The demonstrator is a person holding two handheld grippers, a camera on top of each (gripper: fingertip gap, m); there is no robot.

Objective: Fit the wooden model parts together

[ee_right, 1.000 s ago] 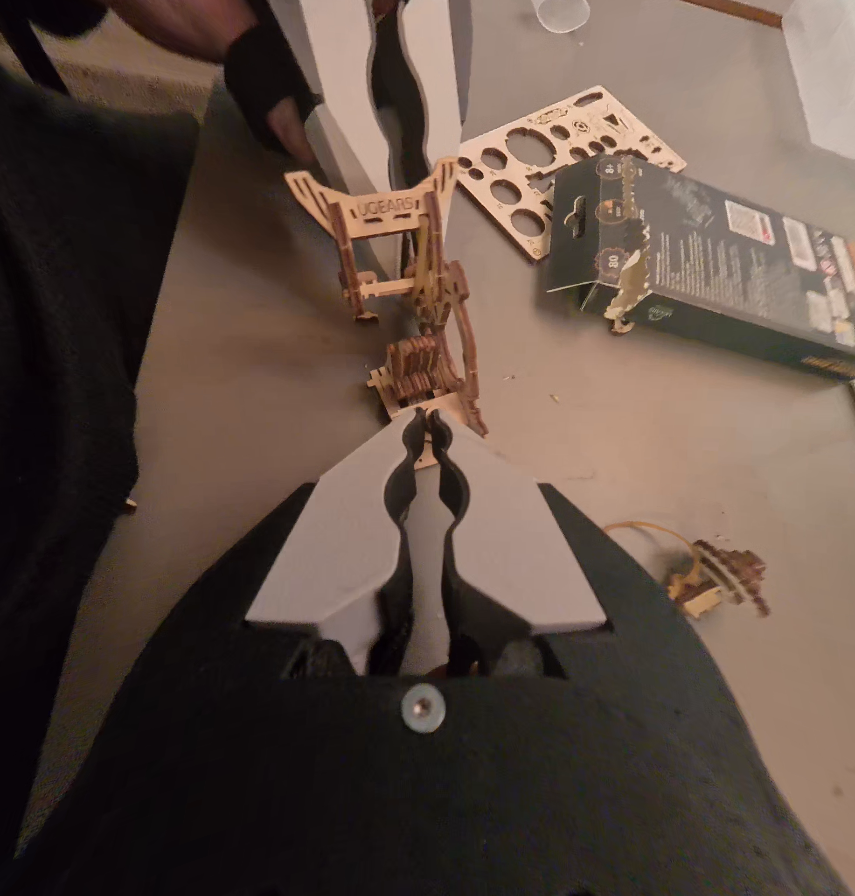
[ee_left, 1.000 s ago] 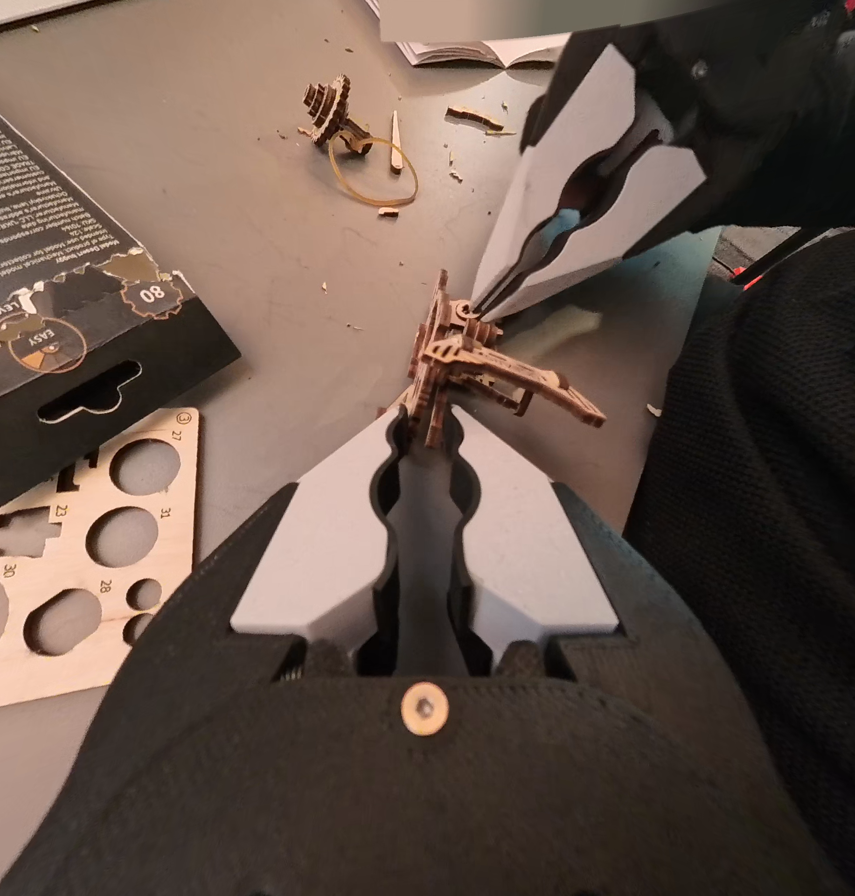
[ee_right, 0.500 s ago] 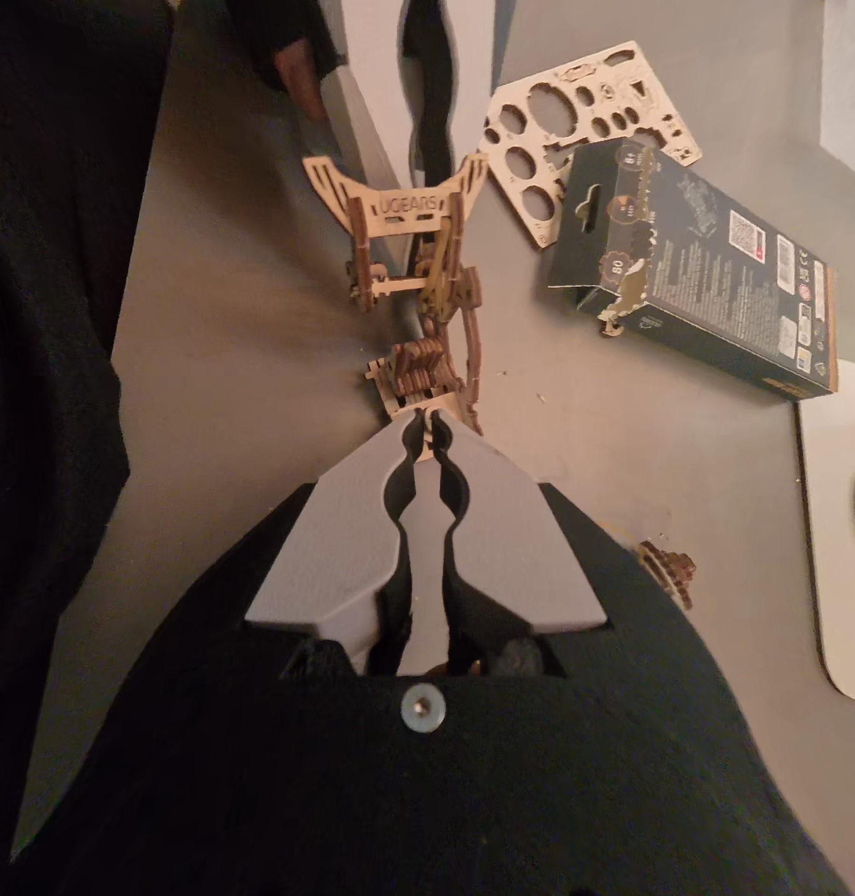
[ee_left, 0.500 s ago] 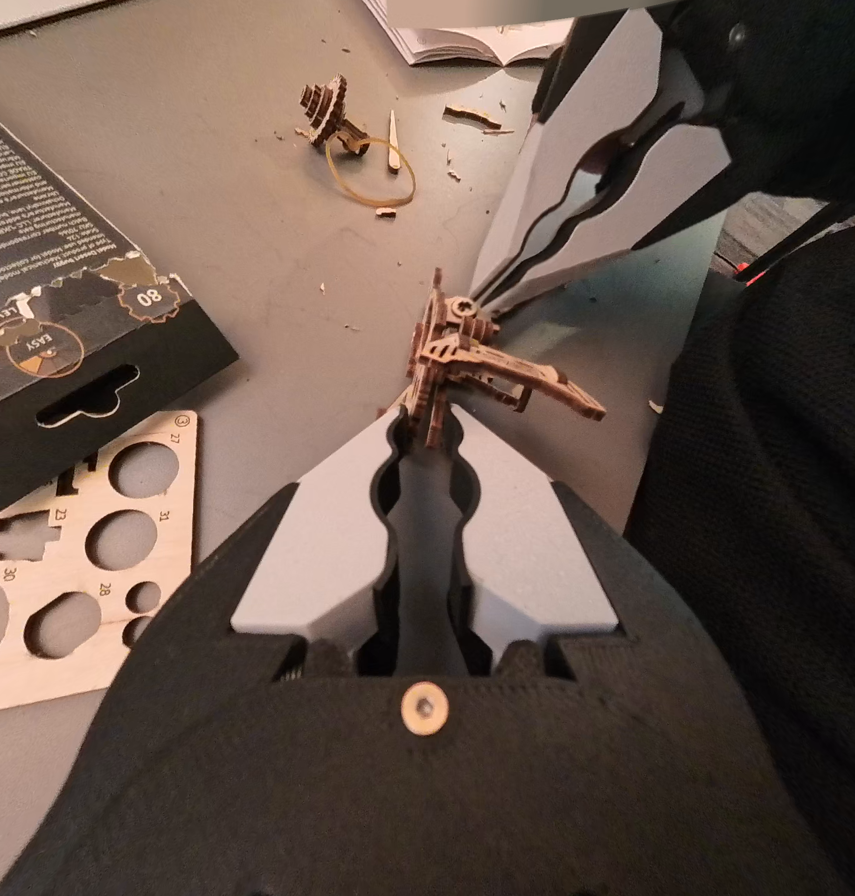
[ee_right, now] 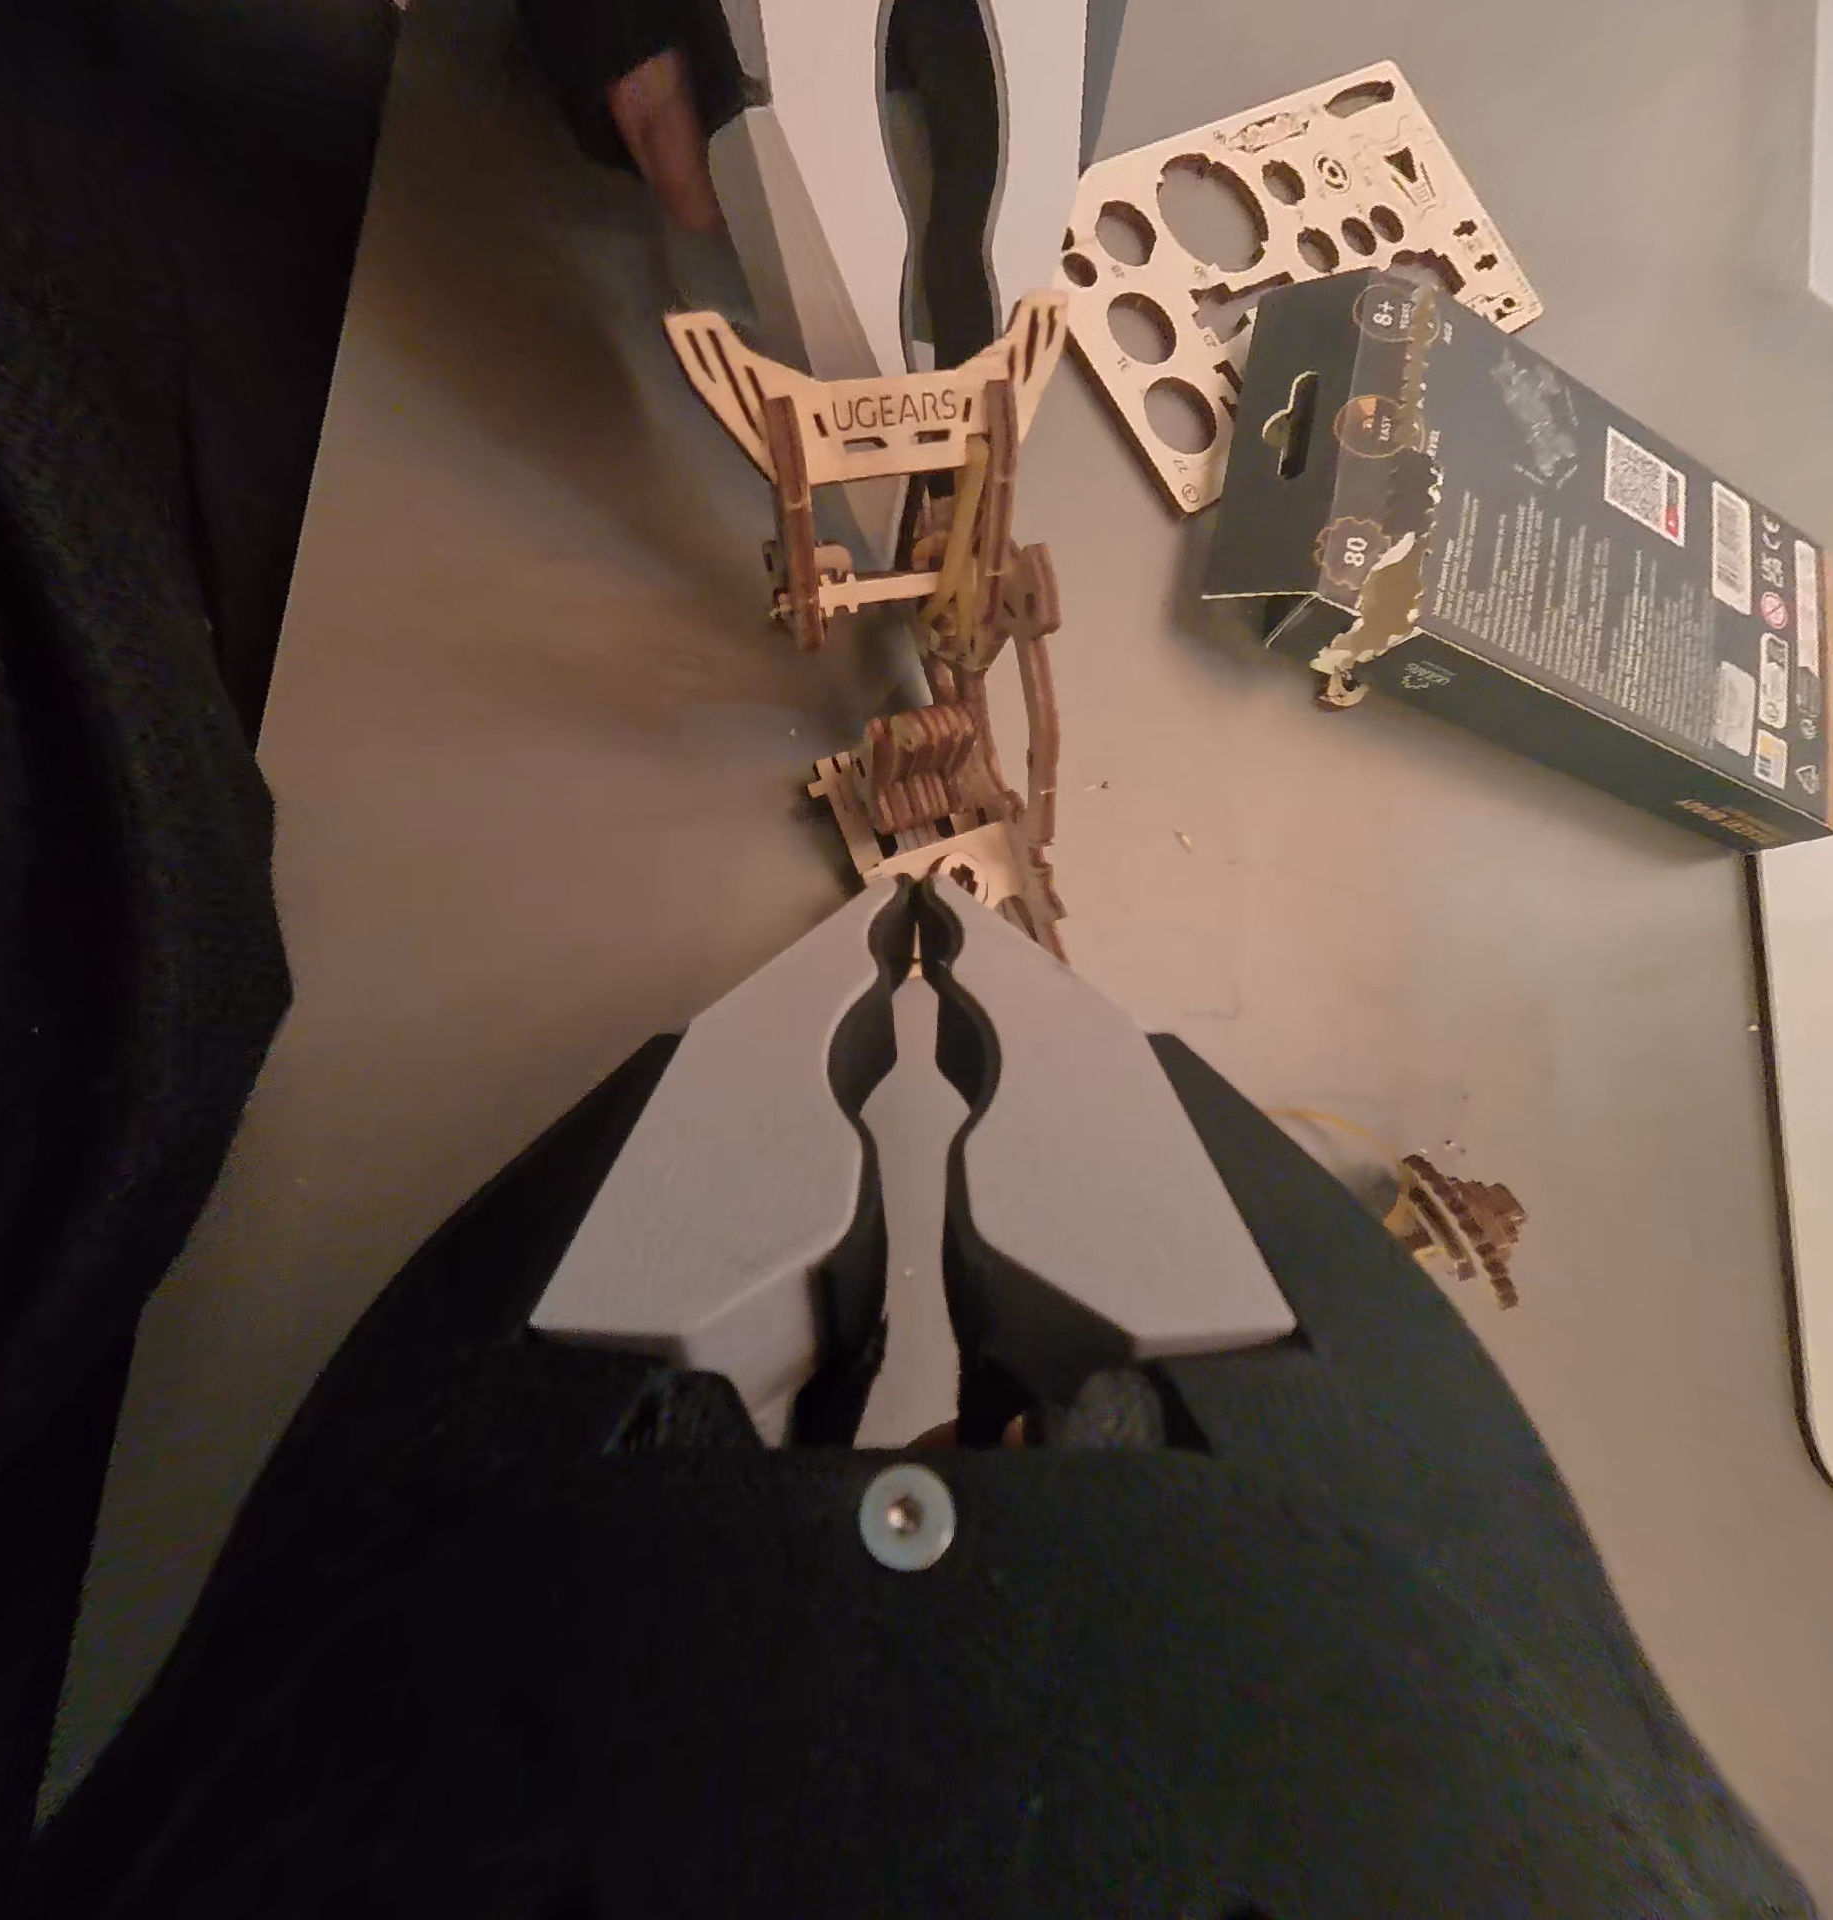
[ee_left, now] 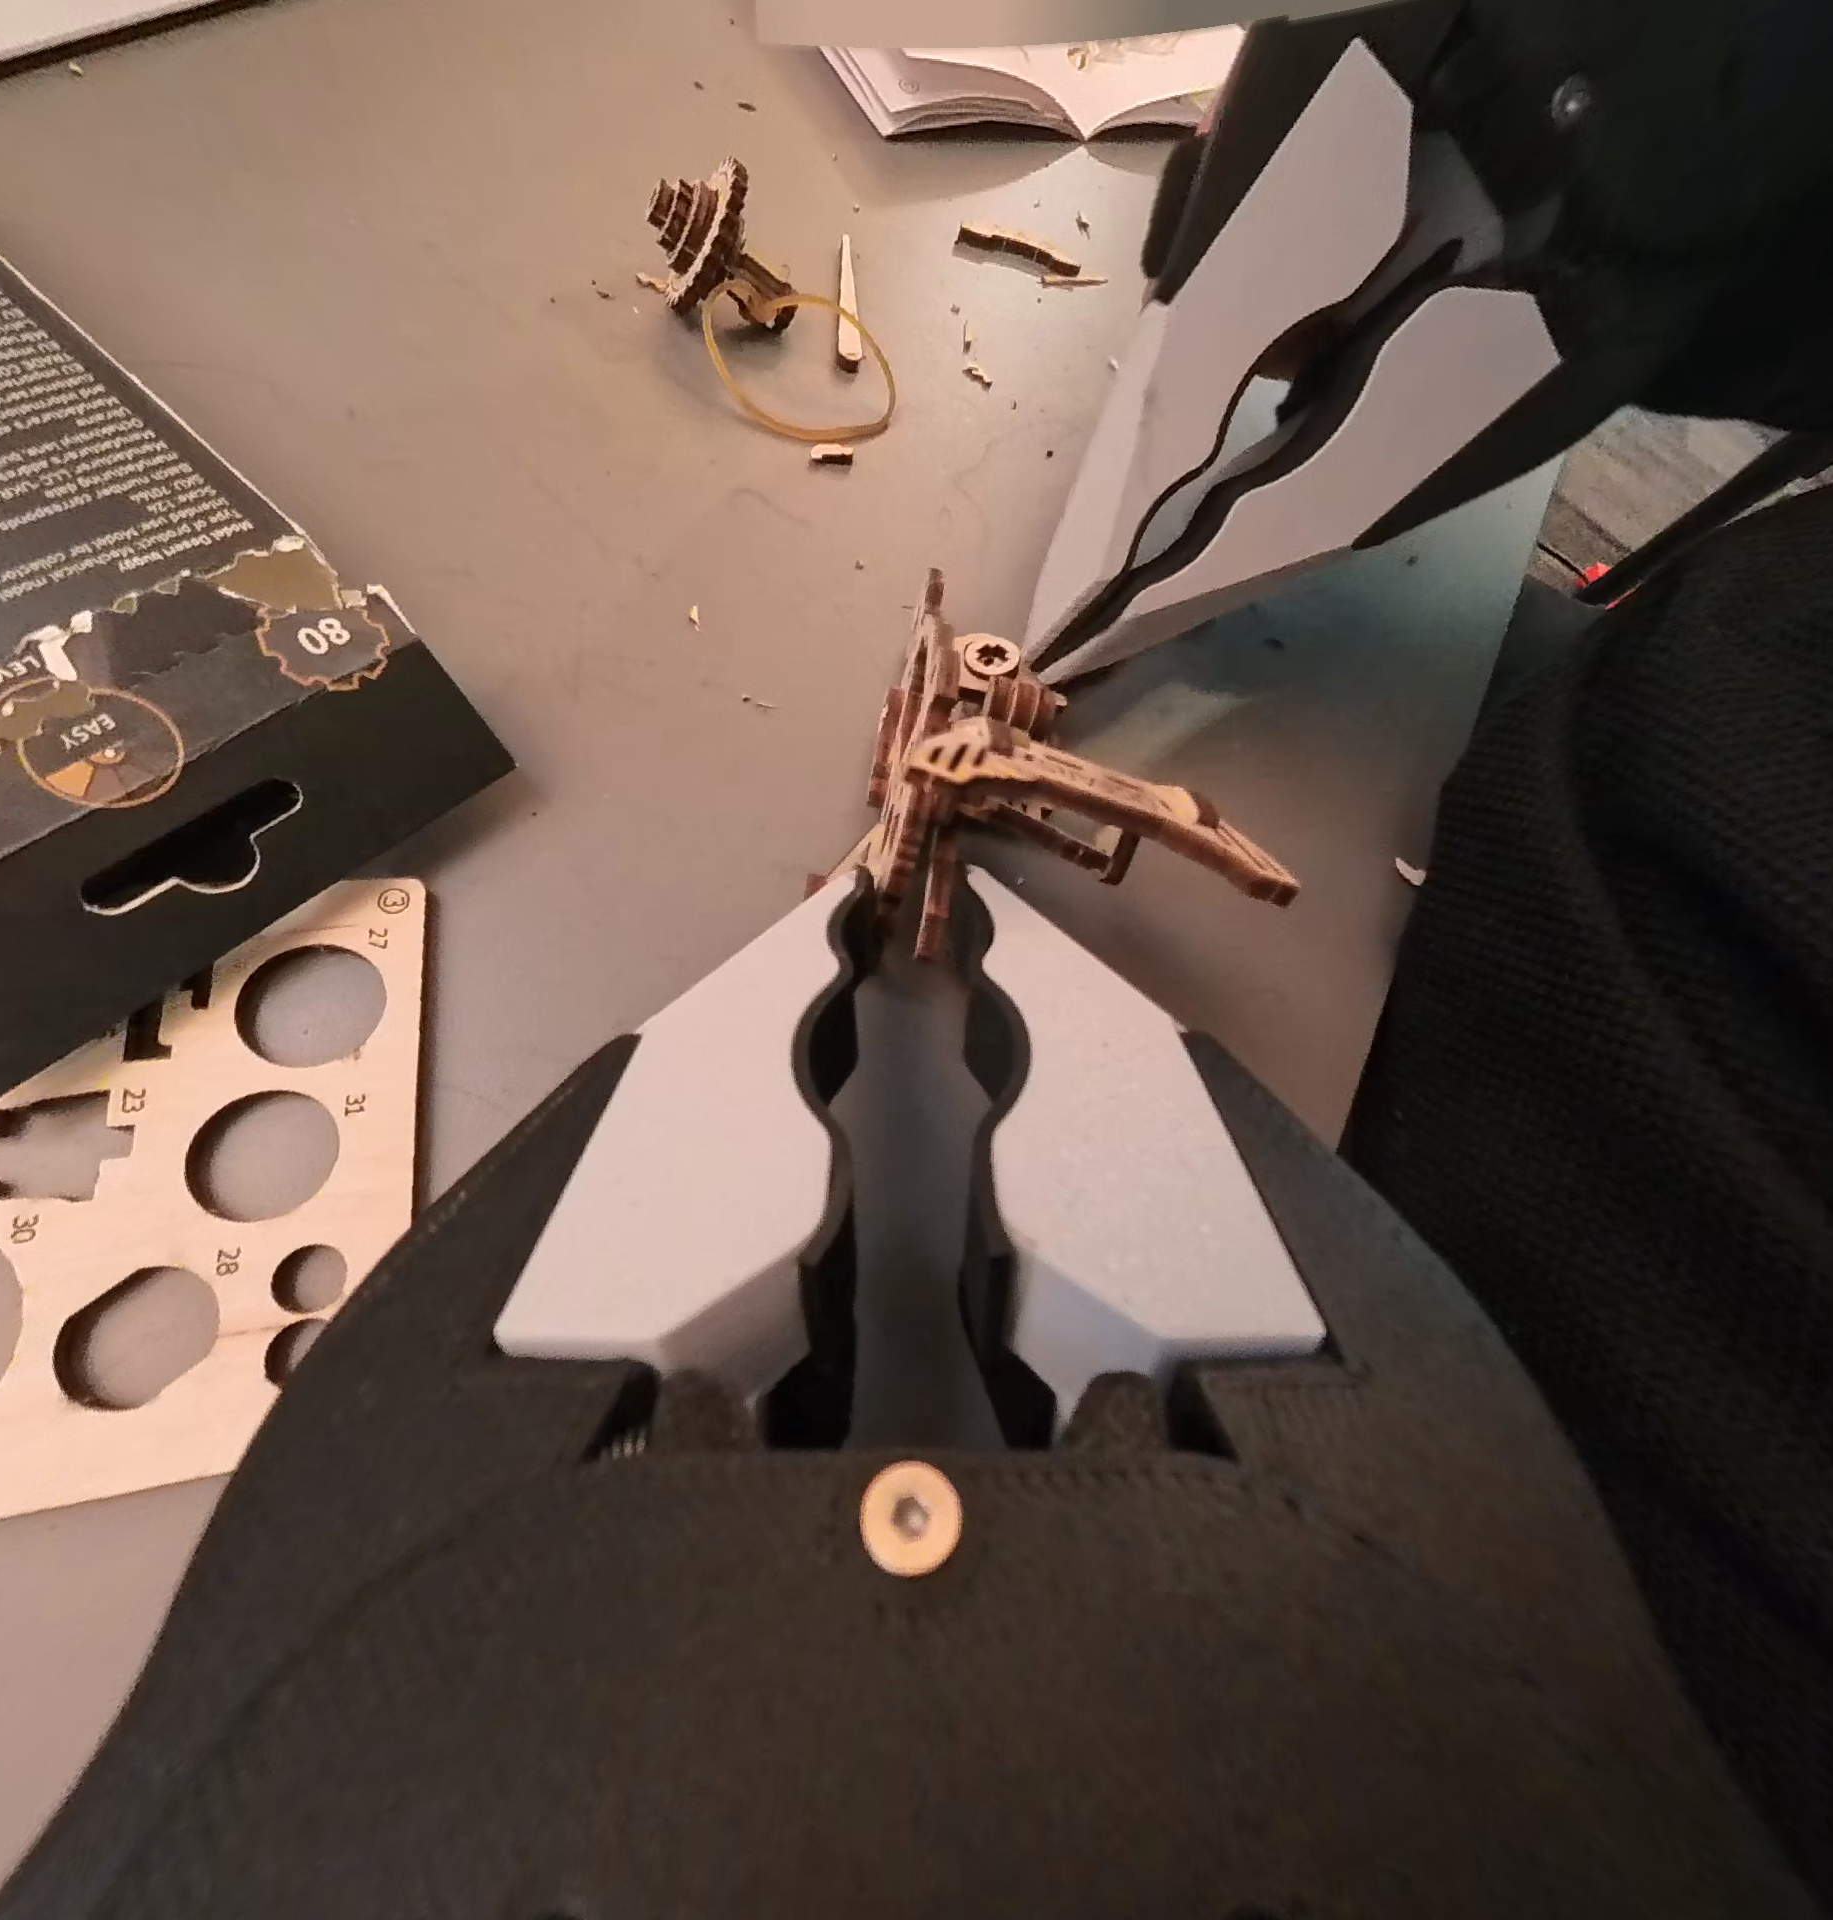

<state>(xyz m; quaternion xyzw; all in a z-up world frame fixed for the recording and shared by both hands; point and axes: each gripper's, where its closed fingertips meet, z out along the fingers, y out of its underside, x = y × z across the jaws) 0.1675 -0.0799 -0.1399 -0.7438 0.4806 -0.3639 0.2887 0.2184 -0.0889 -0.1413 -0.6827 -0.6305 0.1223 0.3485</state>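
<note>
The wooden model (ee_left: pixel 995 769), a small frame of light and dark plywood with a long arm sticking out right, is held above the grey table (ee_left: pixel 579 520). My left gripper (ee_left: pixel 917 914) is shut on its near end. My right gripper (ee_left: pixel 1042 665) comes in from the upper right with its jaws together, tips touching the model beside a round wooden peg (ee_left: pixel 985 655). In the right wrist view the right gripper (ee_right: pixel 912 899) meets the model (ee_right: pixel 922 790) at the peg (ee_right: pixel 959 871). The left gripper (ee_right: pixel 943 343) holds the far end behind a winged plate (ee_right: pixel 891 416).
A black kit box (ee_left: pixel 164 623) and a punched plywood sheet (ee_left: pixel 164 1195) lie left. A small gear stack (ee_left: pixel 704 239), a rubber band (ee_left: pixel 798 364), a wooden sliver (ee_left: pixel 846 312) and an open booklet (ee_left: pixel 995 94) lie farther back. Dark clothing (ee_left: pixel 1670 1039) fills the right. About 6 cm separates my left fingertips from my right.
The right gripper has tilted and its tips have drawn slightly off the round peg, which now sits on the model. The left gripper has held the model still.
</note>
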